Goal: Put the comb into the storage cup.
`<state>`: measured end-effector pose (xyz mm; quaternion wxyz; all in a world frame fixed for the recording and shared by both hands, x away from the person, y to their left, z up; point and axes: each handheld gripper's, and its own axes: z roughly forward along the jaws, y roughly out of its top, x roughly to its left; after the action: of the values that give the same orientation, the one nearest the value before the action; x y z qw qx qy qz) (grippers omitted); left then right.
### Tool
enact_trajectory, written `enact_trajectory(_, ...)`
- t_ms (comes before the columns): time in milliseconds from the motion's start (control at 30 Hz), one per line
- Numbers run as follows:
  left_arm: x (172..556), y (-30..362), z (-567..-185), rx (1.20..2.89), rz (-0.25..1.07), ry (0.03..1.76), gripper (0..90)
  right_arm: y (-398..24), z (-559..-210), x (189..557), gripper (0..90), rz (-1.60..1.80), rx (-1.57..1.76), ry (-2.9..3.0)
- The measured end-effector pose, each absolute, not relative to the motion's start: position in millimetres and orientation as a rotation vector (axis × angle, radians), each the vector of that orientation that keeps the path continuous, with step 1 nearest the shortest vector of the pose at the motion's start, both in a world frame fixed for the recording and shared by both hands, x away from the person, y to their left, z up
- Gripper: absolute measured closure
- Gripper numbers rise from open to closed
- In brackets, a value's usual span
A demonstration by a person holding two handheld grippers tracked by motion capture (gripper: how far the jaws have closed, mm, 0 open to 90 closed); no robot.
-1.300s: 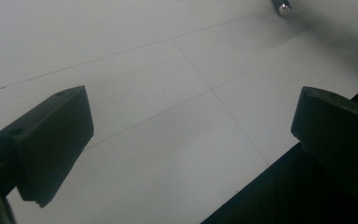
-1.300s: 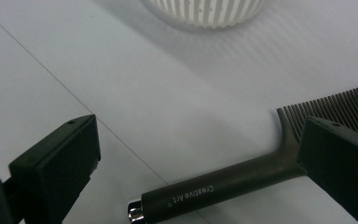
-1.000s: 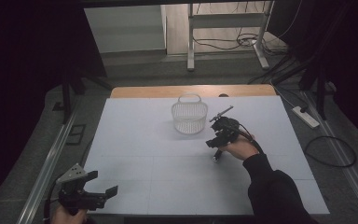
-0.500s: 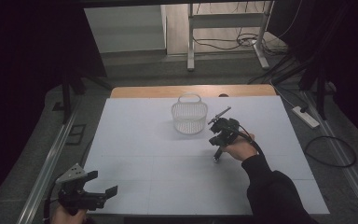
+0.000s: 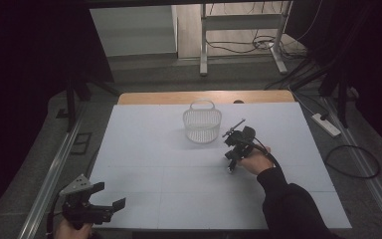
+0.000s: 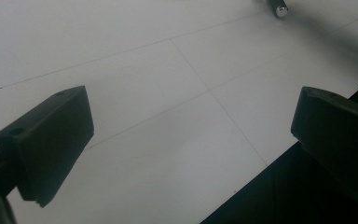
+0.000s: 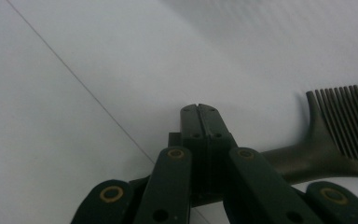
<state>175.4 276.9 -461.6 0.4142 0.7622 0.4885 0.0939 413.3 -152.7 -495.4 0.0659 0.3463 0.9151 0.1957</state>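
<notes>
The right gripper (image 7: pixel 199 109), jaws pressed together gripping a dark comb (image 7: pixel 335 140) by its handle, sits at five o'clock from the white basket (image 5: pixel 202 125), seemingly ready to drop it in.

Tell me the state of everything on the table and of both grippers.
Basket: upright, handle raised, looks empty.
Comb: lying flat on the table, handle running behind the right jaws; can't tell if pinched.
Left gripper: open, nothing between the jaws.
Right gripper: shut, tips together.
</notes>
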Motion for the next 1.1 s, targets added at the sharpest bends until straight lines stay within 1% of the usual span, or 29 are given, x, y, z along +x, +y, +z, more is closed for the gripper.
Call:
enact_trajectory(433, 175.5, 276.8, -461.5, 1.917, 0.236, 1.226, 0.0, -160.1, -500.8, 420.3, 89.3, 0.575, 1.093, 2.736)
enact_trajectory(1100, 175.7, 276.5, -461.4, 1.918, 0.238, 1.227, 0.0, -184.5, -498.5, 404.7, 89.3, 0.551, 1.138, 2.76)
